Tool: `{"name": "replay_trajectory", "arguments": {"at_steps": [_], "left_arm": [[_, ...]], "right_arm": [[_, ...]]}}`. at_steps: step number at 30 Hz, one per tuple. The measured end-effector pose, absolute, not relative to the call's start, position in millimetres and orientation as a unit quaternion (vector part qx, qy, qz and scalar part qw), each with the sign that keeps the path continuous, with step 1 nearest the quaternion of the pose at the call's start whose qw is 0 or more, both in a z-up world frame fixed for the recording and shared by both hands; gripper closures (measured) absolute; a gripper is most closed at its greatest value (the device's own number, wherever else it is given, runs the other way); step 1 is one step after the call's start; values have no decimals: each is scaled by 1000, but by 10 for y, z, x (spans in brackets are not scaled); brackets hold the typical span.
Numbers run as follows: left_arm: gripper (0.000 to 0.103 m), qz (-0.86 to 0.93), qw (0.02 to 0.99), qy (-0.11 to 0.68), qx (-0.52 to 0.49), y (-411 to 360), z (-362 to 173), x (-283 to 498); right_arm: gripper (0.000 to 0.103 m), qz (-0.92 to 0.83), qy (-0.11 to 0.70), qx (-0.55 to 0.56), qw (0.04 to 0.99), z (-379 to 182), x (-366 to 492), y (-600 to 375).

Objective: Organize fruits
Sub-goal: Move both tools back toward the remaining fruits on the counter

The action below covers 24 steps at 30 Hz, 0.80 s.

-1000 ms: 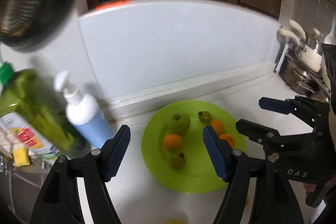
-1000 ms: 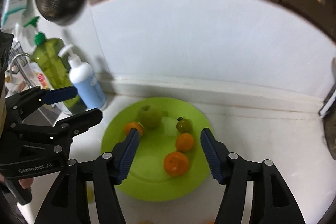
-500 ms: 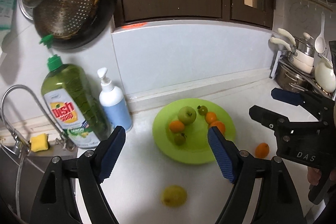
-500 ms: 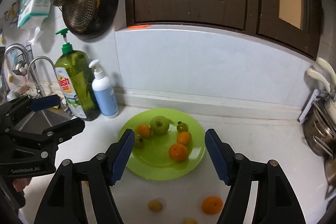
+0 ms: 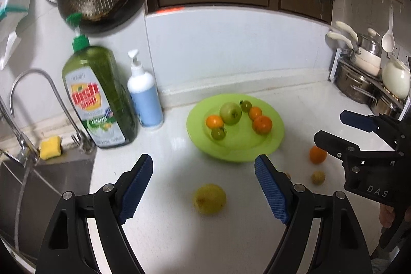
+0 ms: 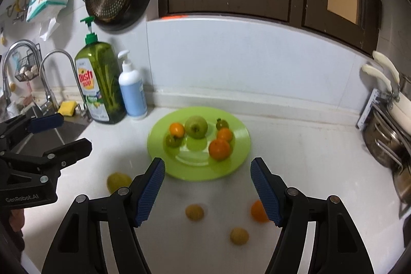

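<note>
Both claws, left (image 5: pixel 204 190) and right (image 6: pixel 207 188), stand wide apart and hold nothing; their jaws have just been opening. Six fruits sit on the far green plate (image 6: pixel 239 158). Four fruits lie loose on the near counter (image 6: pixel 321 158).

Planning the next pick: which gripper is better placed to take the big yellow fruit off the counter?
Left. The yellow fruit lies between the open left gripper fingers; the right gripper is beside it.

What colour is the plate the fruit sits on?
Bright lime green. The plate shows best in the right wrist view.
</note>
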<state>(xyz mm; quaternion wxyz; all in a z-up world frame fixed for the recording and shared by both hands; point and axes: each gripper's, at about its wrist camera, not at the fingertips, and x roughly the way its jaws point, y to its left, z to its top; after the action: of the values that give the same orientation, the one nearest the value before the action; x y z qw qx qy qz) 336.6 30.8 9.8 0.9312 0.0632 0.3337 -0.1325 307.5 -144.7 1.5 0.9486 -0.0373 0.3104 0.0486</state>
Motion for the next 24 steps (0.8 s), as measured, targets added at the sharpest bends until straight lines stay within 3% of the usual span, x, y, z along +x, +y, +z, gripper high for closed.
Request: {"name": "replay_trajectory", "arguments": {"at_steps": [15, 24], "left_arm": [[23, -131, 921, 360, 74, 341, -494, 3225], [33, -141, 908, 388, 72, 319, -776, 3387]], "right_arm": [[34, 58, 363, -56, 928, -572, 2958, -1357], [48, 67, 402, -36, 912, -852, 3135, -1388]]}}
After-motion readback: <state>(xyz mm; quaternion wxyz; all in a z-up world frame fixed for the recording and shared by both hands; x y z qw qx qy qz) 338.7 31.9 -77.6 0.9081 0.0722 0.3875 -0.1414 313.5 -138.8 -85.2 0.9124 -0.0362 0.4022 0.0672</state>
